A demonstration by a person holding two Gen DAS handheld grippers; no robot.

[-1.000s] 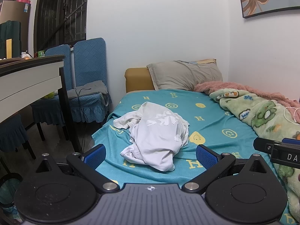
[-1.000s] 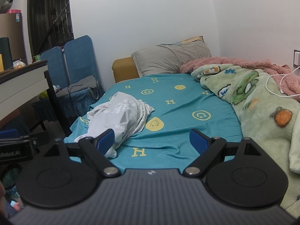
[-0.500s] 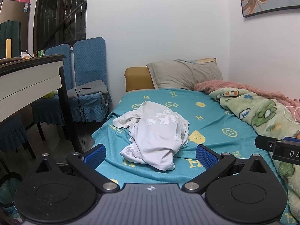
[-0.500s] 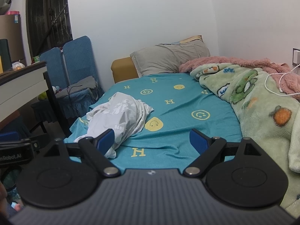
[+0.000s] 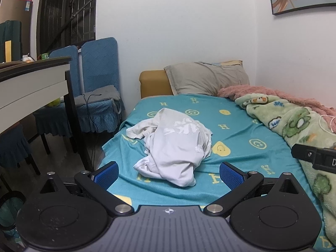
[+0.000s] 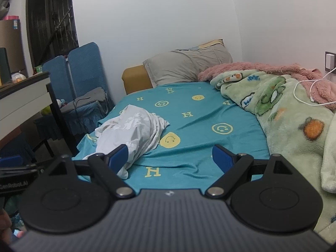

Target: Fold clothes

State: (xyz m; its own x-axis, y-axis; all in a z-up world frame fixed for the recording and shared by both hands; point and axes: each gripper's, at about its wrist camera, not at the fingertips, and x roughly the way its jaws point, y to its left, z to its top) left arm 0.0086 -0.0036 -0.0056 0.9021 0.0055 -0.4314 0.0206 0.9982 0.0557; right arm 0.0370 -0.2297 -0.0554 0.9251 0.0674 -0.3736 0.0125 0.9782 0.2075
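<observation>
Where the teal bed sheet (image 5: 241,130) nears the bed's left edge, a white garment (image 5: 176,147) lies crumpled in a loose heap, faint white print showing on top. The left hand-held gripper (image 5: 169,175) and right hand-held gripper (image 6: 170,157) both hover short of it, jaws spread wide, gripping nothing.

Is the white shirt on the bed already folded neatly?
No, the white shirt lies in a crumpled heap on the teal bedsheet, and neither open tool touches it.

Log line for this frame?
garment: white shirt crumpled on bed | left claw: open, empty | right claw: open, empty | fold: not begun
</observation>
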